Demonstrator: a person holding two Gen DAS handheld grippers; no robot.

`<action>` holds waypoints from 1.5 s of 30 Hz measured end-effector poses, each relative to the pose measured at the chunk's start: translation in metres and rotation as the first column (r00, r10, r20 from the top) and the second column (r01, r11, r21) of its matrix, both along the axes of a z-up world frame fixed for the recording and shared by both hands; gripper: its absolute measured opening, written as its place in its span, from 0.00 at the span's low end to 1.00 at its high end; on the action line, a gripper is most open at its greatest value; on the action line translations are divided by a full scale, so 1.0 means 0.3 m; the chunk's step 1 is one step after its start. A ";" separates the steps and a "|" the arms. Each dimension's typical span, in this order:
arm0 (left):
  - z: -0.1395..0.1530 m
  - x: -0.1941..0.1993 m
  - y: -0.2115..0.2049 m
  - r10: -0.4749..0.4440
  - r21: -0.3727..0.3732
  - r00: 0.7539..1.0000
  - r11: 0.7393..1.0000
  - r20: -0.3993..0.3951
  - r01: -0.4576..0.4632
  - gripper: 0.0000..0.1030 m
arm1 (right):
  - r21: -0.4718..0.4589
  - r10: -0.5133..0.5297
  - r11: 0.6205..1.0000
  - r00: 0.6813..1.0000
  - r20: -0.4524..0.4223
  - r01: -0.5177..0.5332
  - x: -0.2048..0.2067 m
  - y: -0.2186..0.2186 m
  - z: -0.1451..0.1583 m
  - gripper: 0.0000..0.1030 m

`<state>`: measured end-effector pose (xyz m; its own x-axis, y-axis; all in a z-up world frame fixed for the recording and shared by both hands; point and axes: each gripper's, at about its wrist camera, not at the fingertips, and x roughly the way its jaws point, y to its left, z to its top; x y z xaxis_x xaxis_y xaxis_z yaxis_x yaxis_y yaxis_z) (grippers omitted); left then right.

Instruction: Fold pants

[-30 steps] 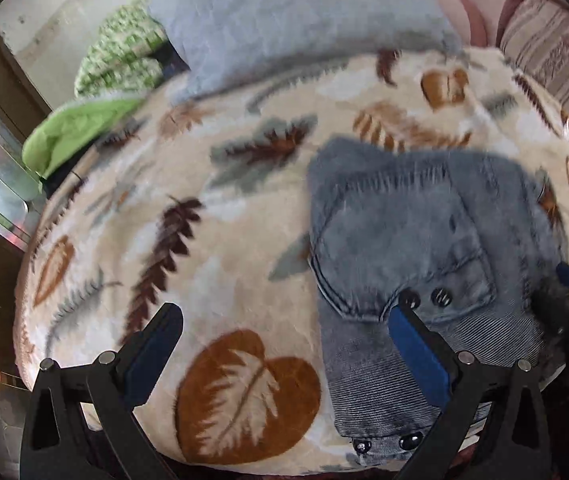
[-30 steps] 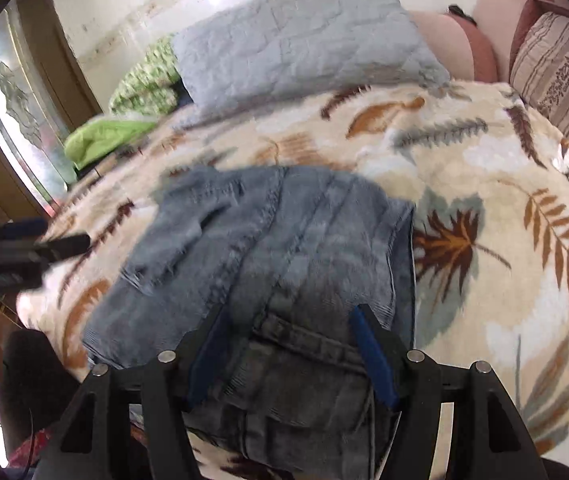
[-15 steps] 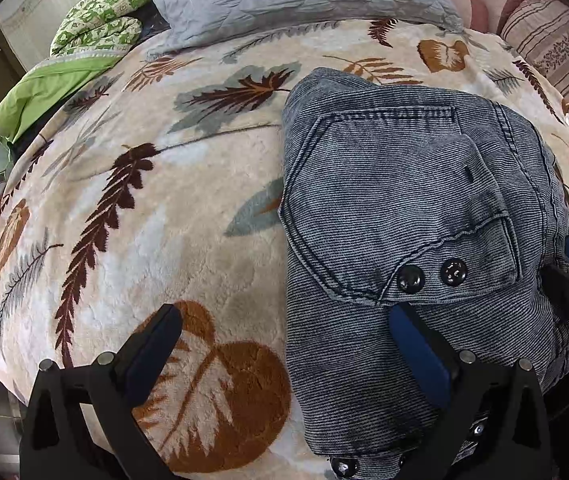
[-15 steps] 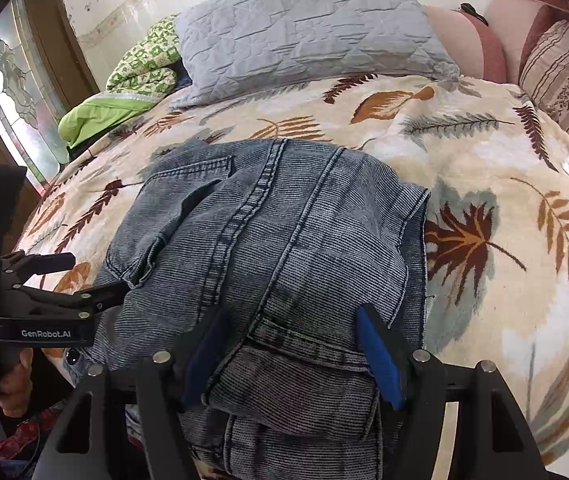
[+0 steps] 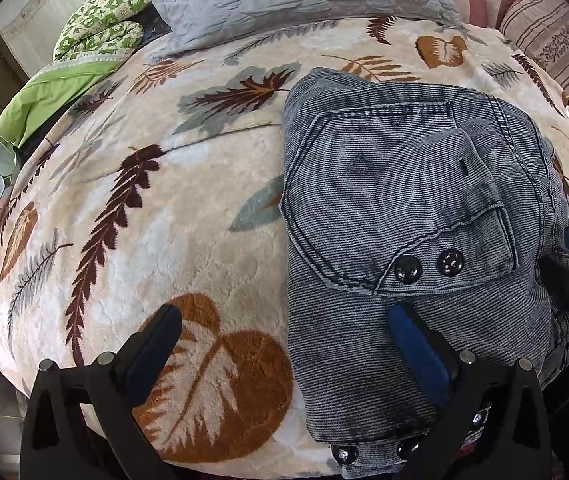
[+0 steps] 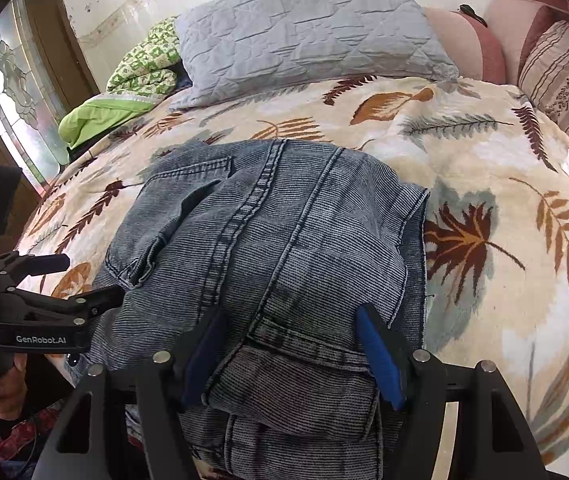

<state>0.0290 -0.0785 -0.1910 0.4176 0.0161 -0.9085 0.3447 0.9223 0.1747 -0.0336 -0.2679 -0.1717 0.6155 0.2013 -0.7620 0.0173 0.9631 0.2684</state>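
The grey-blue denim pants (image 5: pixel 404 208) lie folded in a thick stack on the leaf-print blanket (image 5: pixel 144 220), near the bed's front edge; they also show in the right wrist view (image 6: pixel 284 240). My left gripper (image 5: pixel 284 340) is open over the stack's left edge, one finger above the blanket, the other on the denim. My right gripper (image 6: pixel 292 344) is open, its fingers astride the near waistband end of the stack. The left gripper also shows at the left of the right wrist view (image 6: pixel 56 280).
A grey quilted pillow (image 6: pixel 304 28) lies at the head of the bed. A green patterned quilt (image 6: pixel 124 84) is bunched at the far left. Pink and striped cushions (image 6: pixel 556 64) stand at the far right. A wooden glazed door (image 6: pixel 16 80) is at the left.
Both grippers have come lower and closer to the pants since a second ago. The pants stack has not changed shape in the last half second.
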 end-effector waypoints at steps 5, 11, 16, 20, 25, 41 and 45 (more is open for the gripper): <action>0.050 -0.003 0.014 -0.010 -0.002 1.000 1.000 0.026 0.010 1.00 | -0.006 -0.012 1.000 1.000 0.013 0.012 -0.005 0.001 0.027 0.69; 0.178 0.008 0.069 0.040 -0.075 0.992 0.997 0.117 -0.032 1.00 | -0.006 -0.044 0.999 0.989 0.140 0.045 -0.046 -0.013 0.095 0.69; 0.270 0.014 0.086 0.059 -0.107 0.980 0.993 0.189 -0.039 1.00 | -0.023 -0.045 0.999 0.988 0.146 0.049 -0.036 -0.006 0.100 0.69; 0.315 0.012 0.089 0.063 -0.120 0.971 0.992 0.230 -0.037 1.00 | -0.033 -0.036 0.999 0.991 0.132 0.041 -0.025 0.003 0.087 0.69; 0.346 0.014 0.079 0.061 -0.124 0.965 0.992 0.255 -0.030 1.00 | -0.031 -0.039 0.999 0.993 0.112 0.042 -0.017 0.003 0.068 0.69; 0.396 0.017 0.068 0.066 -0.138 0.957 0.990 0.283 -0.027 1.00 | 0.008 -0.044 0.999 0.997 0.064 0.043 0.028 -0.001 0.031 0.71; 0.405 0.009 0.059 0.061 -0.137 0.956 0.990 0.288 -0.022 1.00 | 0.010 -0.045 0.999 0.997 0.063 0.044 0.026 -0.001 0.031 0.71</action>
